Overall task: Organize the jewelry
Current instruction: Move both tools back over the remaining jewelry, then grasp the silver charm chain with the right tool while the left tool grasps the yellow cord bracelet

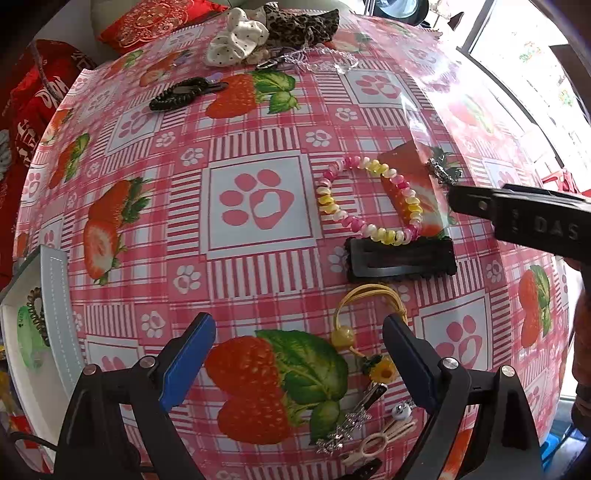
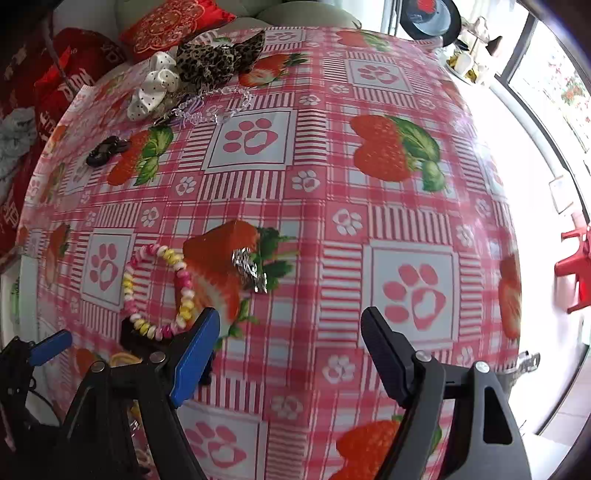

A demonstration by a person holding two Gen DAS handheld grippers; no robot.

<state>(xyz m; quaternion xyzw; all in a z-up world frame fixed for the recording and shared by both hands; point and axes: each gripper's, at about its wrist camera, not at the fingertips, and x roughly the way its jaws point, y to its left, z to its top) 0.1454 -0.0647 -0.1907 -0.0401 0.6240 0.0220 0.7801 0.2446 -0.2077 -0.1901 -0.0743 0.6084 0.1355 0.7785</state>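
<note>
My left gripper (image 1: pixel 299 332) is open and empty above the tablecloth, just left of a yellow cord with a bead (image 1: pixel 341 336) and a sunflower charm (image 1: pixel 384 371). A pink-yellow bead bracelet (image 1: pixel 369 201) lies ahead, with a black rectangular hair clip (image 1: pixel 400 260) below it and a silver brooch (image 1: pixel 443 170) beyond. A silver snowflake clip (image 1: pixel 347 424) and a beige clip (image 1: pixel 376 441) lie near my right finger. My right gripper (image 2: pixel 290 325) is open and empty, right of the bracelet (image 2: pixel 159 291) and below the brooch (image 2: pixel 251 271). It enters the left wrist view (image 1: pixel 517 218) from the right.
A white jewelry box (image 1: pixel 55 295) with a green item and a dark coil stands at the left table edge. Scrunchies (image 1: pixel 240 37), a clear bead necklace (image 1: pixel 321 59) and a dark hair clip (image 1: pixel 184 94) lie at the far side. Red cushions (image 2: pixel 173 26) sit beyond.
</note>
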